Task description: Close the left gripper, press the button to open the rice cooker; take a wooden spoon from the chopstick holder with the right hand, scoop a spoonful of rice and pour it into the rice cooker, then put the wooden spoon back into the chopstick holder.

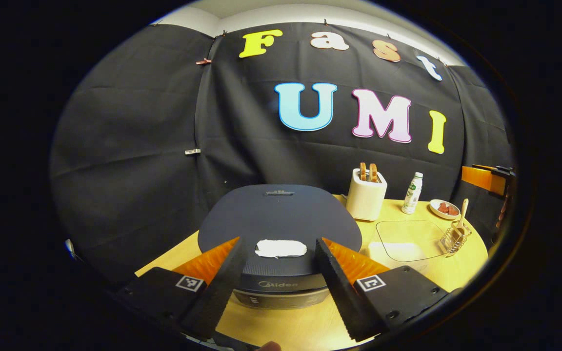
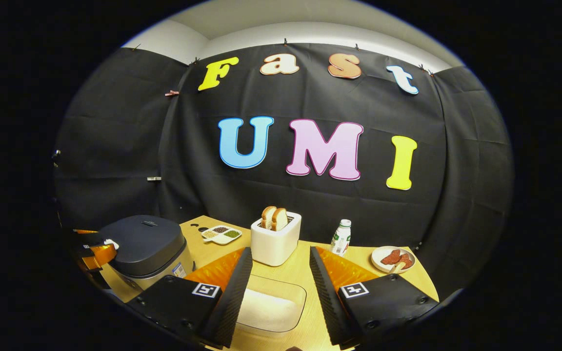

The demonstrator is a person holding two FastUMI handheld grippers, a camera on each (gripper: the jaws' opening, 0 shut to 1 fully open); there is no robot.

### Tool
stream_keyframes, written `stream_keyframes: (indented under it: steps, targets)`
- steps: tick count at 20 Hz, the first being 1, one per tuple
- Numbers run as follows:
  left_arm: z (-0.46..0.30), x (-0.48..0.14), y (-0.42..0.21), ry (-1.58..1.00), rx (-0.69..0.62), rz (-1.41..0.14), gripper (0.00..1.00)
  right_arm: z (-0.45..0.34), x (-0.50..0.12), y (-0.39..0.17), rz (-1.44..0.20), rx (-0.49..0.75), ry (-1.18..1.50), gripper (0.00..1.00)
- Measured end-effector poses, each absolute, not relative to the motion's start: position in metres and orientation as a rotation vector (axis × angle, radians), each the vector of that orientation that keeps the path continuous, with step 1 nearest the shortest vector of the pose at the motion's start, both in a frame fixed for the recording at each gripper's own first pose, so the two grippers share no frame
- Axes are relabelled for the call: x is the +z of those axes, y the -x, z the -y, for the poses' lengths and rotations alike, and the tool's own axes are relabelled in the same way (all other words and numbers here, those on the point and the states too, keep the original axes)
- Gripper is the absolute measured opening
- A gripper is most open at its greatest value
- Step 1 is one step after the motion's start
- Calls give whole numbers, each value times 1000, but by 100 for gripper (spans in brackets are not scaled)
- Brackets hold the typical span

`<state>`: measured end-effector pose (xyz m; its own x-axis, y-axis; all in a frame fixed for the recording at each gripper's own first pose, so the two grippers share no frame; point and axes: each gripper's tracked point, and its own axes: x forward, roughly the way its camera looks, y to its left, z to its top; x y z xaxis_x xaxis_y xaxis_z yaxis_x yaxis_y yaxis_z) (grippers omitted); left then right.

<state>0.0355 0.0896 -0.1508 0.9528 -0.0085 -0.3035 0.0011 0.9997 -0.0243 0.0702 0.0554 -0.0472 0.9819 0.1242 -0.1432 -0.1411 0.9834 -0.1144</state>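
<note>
Your left gripper [image 1: 276, 273] hangs wide open over the cooker [image 1: 279, 219]; press like that and the fingers straddle the button [image 1: 280, 248]. Right gripper [image 2: 276, 292] gapes too.

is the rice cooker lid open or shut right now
Shut. The rice cooker lid lies flat over the body in the left gripper view, its white button between the open left gripper fingers.

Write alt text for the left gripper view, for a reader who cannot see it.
The open left claw hovers over the closed dark rice cooker, its fingers on either side of the white lid button. Behind on the yellow table stand a white toaster holding bread, a small bottle, a plate of red food, a clear container of rice and a wire holder with a wooden spoon.
</note>
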Motion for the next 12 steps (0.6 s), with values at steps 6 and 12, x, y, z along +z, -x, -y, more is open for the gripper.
stream_keyframes:
  steps: [6, 12]
  targets:
    - [-90, -145, -40, -8, 19, -272, 96, -58, -45, -69, -131, 141, 135, 75]
    - [-79, -83, -47, 2, 31, -139, 94, -49, -32, -60, -107, 132, 116, 74]
